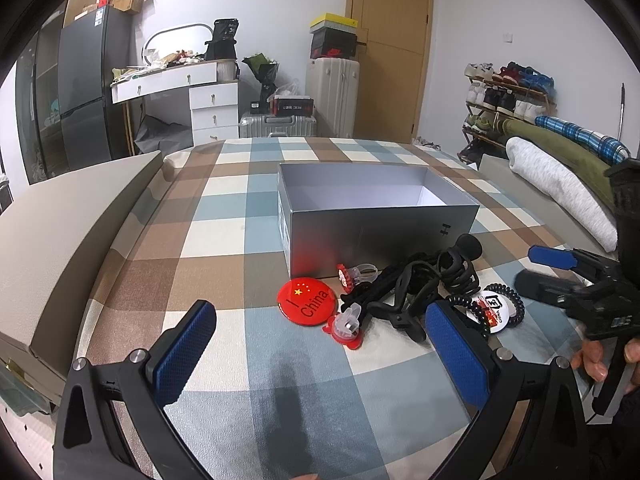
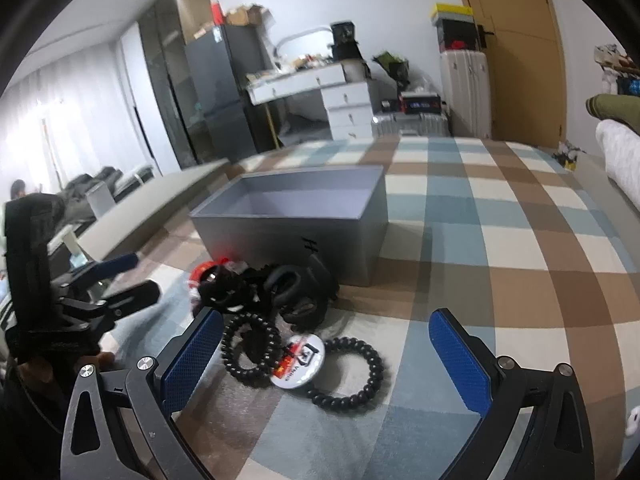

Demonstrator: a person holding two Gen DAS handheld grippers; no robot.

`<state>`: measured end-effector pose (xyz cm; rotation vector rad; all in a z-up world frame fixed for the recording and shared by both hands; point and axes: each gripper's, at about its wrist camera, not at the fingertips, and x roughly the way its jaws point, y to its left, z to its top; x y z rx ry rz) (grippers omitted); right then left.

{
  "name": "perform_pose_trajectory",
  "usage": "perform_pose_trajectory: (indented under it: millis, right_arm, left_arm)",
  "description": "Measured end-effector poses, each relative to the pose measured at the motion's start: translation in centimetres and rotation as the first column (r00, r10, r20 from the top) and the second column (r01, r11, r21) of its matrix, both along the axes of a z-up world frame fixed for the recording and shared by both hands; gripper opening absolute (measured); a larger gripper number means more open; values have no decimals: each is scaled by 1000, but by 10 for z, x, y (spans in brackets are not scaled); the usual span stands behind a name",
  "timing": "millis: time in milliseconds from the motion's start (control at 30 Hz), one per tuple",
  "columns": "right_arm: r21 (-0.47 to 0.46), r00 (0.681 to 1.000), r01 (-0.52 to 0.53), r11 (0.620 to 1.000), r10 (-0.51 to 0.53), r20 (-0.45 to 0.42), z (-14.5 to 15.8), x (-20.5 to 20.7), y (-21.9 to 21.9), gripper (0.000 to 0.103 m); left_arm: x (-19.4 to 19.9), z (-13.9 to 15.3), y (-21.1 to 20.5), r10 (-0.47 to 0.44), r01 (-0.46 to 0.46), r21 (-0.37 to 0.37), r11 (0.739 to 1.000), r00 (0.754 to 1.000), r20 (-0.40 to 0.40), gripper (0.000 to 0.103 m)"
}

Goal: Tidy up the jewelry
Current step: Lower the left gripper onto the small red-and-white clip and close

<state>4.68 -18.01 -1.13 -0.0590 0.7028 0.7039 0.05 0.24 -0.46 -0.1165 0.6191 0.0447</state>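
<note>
Both empty, jaws apart: left hand-held gripper (image 1: pixel 320 354) low centre of its view, right hand-held gripper (image 2: pixel 326 354) low centre of its own. Jewelry sits on the checked bed just in front of the open grey box (image 1: pixel 372 216), mid-frame: red badge (image 1: pixel 306 301), white badge (image 2: pixel 298 358) w/ black coil bands (image 2: pixel 250 350), tangled black clips (image 1: pixel 424 284). Risks, imo: the tangle drags neighbours along if one piece is lifted; flat badges may slip off the pads; soft bedding gives under pressure, spoiling the grip.
</note>
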Motion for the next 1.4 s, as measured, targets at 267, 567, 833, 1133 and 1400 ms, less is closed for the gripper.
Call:
perform_pose_trajectory:
  millis: [267, 567, 833, 1133, 1400]
  right_arm:
    - [-69, 998, -5, 998, 0, -69, -2, 18, 25, 103]
    - [-84, 986, -43, 996, 29, -164, -13, 33, 46, 76]
    - [-58, 978, -63, 996, 49, -205, -15, 35, 47, 51]
    - [42, 991, -48, 998, 53, -127, 4, 15, 21, 51]
    - [62, 989, -54, 997, 61, -131, 6, 13, 17, 51]
  left_arm:
    - [1, 0, 7, 15, -15, -22, 1000, 1000, -19, 102]
    - [7, 3, 14, 9, -11, -41, 999, 999, -51, 102]
    - [17, -3, 10, -14, 10, -29, 1000, 991, -133, 102]
    - [25, -12, -10, -79, 94, 66, 993, 975, -209, 60]
    - [27, -13, -12, -116, 132, 54, 990, 966, -230, 33]
